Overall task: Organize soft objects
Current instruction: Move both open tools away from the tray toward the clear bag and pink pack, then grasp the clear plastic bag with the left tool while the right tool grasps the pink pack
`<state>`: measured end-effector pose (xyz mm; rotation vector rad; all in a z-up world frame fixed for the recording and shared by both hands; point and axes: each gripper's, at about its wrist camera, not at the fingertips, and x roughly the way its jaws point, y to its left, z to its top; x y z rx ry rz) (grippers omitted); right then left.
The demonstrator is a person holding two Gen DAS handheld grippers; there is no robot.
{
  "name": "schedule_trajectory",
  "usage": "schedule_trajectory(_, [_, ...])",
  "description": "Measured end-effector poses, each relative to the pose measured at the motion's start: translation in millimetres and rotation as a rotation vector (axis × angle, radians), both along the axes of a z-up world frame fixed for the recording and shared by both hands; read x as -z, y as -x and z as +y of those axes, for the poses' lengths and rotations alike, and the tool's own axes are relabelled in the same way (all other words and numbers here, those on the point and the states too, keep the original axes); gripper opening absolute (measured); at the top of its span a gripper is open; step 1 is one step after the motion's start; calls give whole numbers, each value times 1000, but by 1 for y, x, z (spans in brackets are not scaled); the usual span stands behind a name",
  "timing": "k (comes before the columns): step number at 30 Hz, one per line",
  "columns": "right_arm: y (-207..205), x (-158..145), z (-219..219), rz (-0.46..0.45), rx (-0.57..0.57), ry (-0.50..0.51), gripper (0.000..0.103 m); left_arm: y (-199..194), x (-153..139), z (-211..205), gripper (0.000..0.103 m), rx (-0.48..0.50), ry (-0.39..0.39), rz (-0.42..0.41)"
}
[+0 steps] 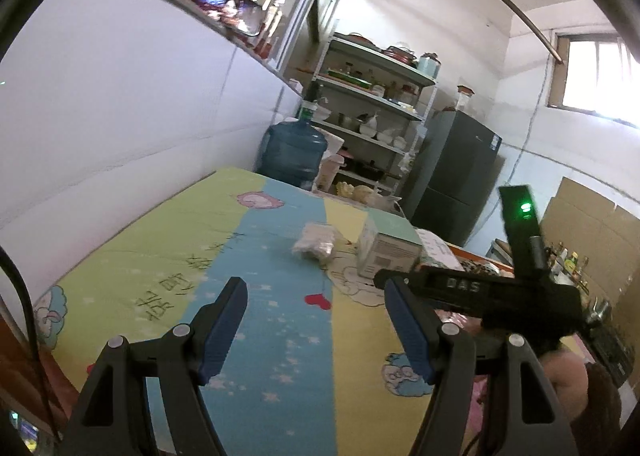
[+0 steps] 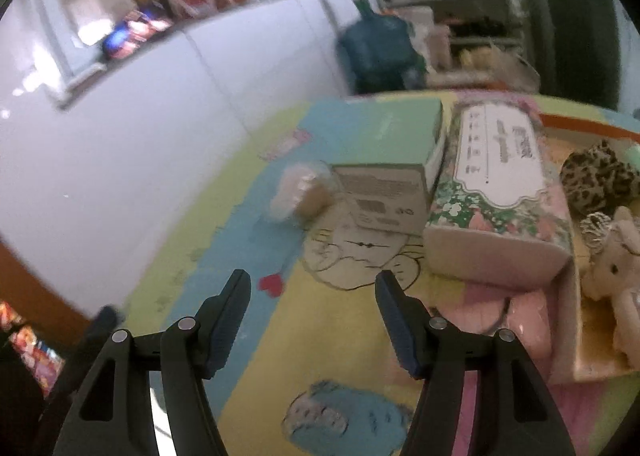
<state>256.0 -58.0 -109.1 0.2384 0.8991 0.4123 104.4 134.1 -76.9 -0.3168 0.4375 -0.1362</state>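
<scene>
Jaws of the left gripper and right gripper gape empty, so approach the plastic-wrapped soft bundle at twelve o'clock, beside the mint box, squarely and gently

Counter: covered by a printed sheet in striped pastel colours, smooth with a slight sheen.

Left claw: matt black plastic arms, bright metal pivot pins; pads are ribbed blue material, rubber-like.

Right claw: same build, same ribbed blue pads.

Green-topped box: matt cardboard, printed label on its white side.

Tissue pack: glossy printed plastic film, floral pattern.

Small bag: thin, crinkled, translucent plastic.

Leopard-print item: fuzzy cloth.

Plush toy: pale, soft pile fabric.

Water jug: translucent blue plastic, glossy.

Refrigerator: dark, smooth, semi-gloss.
</scene>
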Motion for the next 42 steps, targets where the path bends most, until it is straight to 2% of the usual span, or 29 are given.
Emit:
schedule_trajectory(3, [-9,13,0,89,23,17,66,-3,4,6,71,-7,16,6])
schedule_trajectory(5, [-2,18,-1,124,0,10,66,-6,7,10,71,-8,22,13])
schedule_trajectory(11, [51,17,-23,145,-57,3,66,-10,13,10,71,4,36,19])
schedule_trajectory(14, [83,12,-36,119,-107,-8,66,-9,12,5,71,17,39,15])
schedule_trajectory(17, [107,0,-48,37,-82,5,67,-9,12,-1,71,37,41,14])
schedule_trajectory(19, [115,-10,-53,-55,-40,65,72,-8,11,-4,71,47,38,16])
schedule_trajectory(21, [114,-10,-59,-98,21,133,73,-4,9,-6,71,52,30,14])
schedule_trajectory(22, [110,-6,-62,-92,40,143,73,-2,8,-7,71,50,22,11])
schedule_trajectory(26, [86,13,-68,-12,94,63,73,5,2,0,71,24,15,-11])
schedule_trajectory(29, [76,15,-70,-26,133,78,73,0,-4,5,71,25,3,-10])
schedule_trajectory(34, [53,18,-61,-24,174,83,73,-32,-17,11,71,104,-34,11])
schedule_trajectory(39, [43,24,-45,-25,169,148,73,-95,-26,3,71,257,-102,82])
schedule_trajectory(42, [43,24,-43,-37,169,155,73,-136,-24,-17,71,380,-185,122])
